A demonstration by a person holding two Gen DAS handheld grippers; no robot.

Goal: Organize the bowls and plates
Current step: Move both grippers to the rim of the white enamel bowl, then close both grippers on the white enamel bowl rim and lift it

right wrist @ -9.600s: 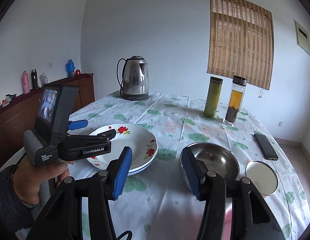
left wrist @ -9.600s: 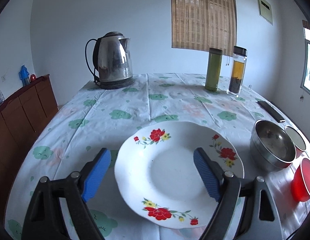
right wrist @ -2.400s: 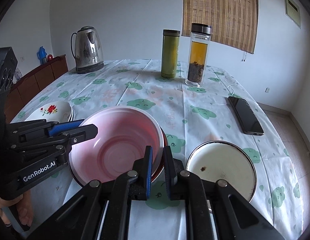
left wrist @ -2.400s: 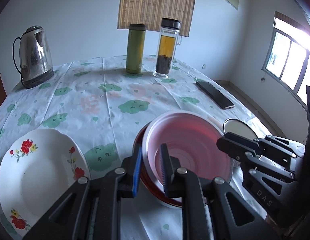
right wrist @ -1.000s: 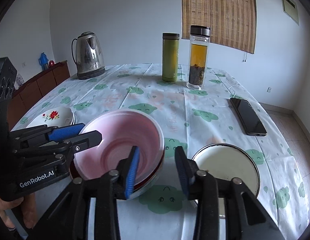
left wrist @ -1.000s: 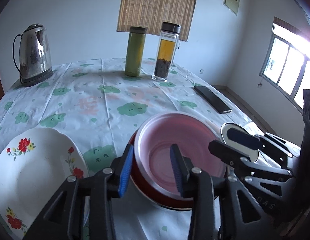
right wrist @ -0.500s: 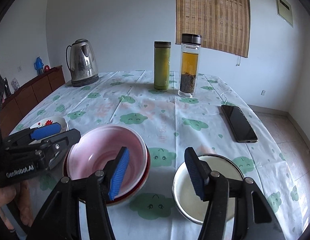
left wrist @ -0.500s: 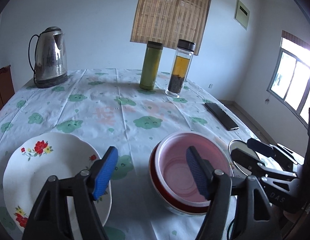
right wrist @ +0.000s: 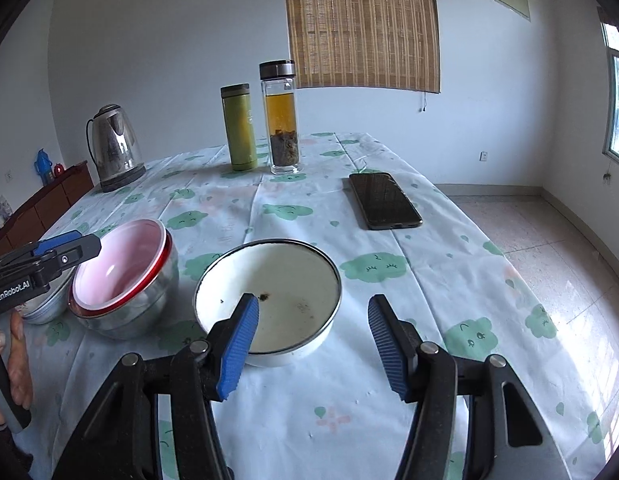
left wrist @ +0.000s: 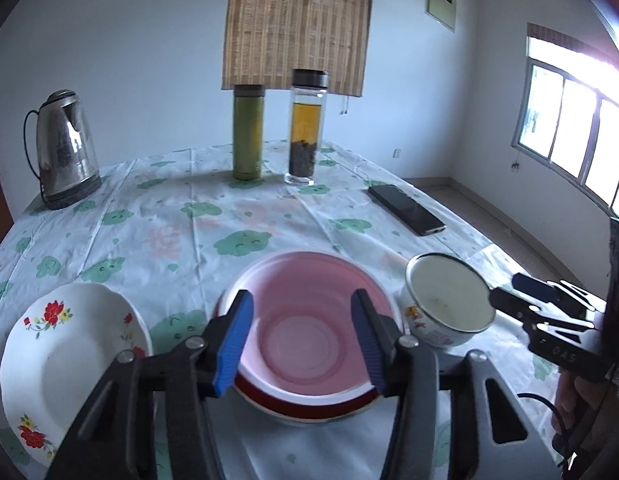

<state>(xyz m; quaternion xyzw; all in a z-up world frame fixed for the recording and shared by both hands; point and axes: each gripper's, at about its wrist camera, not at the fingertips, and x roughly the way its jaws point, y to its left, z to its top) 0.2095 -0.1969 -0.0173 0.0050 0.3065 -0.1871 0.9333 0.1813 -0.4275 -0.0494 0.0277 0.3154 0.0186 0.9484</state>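
Pink bowl [left wrist: 309,320] is nested in the steel bowl [right wrist: 137,312]; left gripper [left wrist: 303,342] fingers, closing, apparently grip nothing; right gripper [right wrist: 313,344] fingers are spread, empty.

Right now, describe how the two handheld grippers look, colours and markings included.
Both are black, angular plastic frames with silver pivot screws and ribbed blue finger pads. The left gripper reads "GenRobot.AI" in white along its side in the right wrist view. The right gripper has raised black lettering on its side and a black cable beneath it.
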